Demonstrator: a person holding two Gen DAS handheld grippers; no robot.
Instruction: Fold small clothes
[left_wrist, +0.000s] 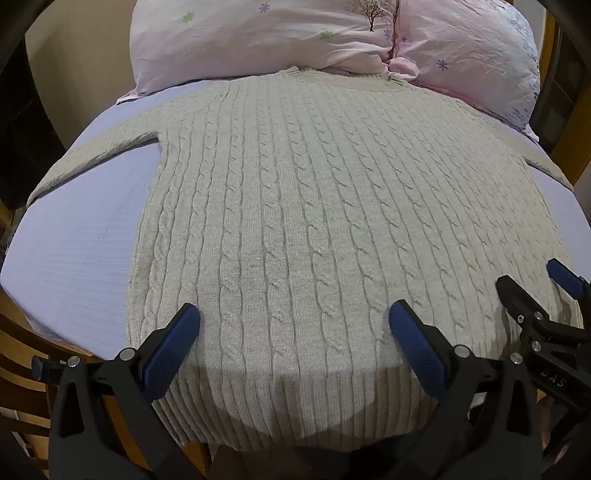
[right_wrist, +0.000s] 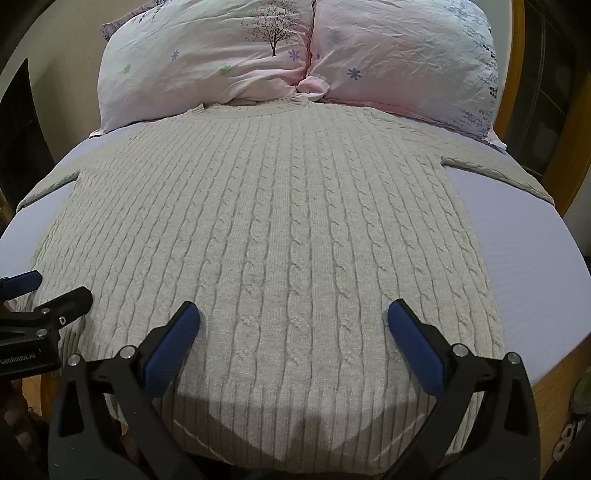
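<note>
Two tools are hovering over the hem of a beige cable-knit sweater (left_wrist: 295, 221), which is lying flat on the bed (left_wrist: 74, 258), collar touching the pink pillows (right_wrist: 221, 74). Left tool (left_wrist: 294, 325) and right tool (right_wrist: 293, 321) are both standing wide apart, probably not touching the knit.

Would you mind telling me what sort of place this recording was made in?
Most likely a bedroom: a cable-knit sweater lies spread flat on a bed with a lavender sheet, two pink floral pillows at its head, and a wooden bed frame behind.
</note>
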